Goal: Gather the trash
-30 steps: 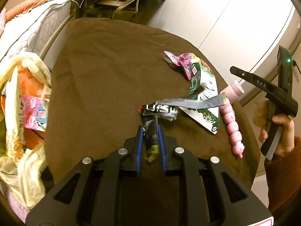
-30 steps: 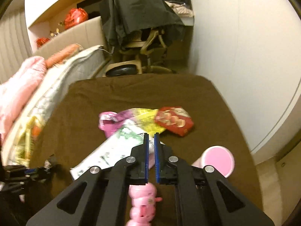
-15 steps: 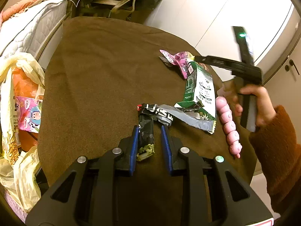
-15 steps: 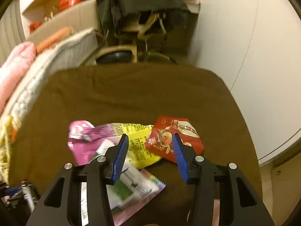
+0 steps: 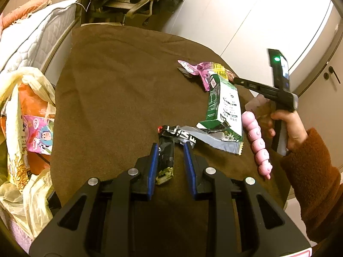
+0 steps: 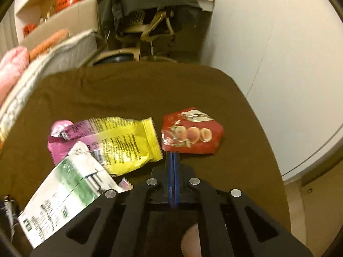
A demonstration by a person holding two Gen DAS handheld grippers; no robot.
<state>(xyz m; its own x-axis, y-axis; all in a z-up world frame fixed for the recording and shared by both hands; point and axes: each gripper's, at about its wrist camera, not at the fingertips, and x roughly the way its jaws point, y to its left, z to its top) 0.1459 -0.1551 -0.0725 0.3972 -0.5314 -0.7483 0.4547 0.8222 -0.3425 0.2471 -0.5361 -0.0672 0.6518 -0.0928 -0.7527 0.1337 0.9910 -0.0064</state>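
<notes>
My right gripper [image 6: 172,153] has just closed, pads together at the near edge of the red wrapper [image 6: 190,136]; whether they pinch it is unclear. The wrapper lies straight ahead, beside the yellow packet [image 6: 126,143].

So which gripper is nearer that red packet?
Right. The right gripper, jaws shut, reaches the edge of the red packet; the left gripper, jaws just opened around a black wrapper, sits apart.
</notes>
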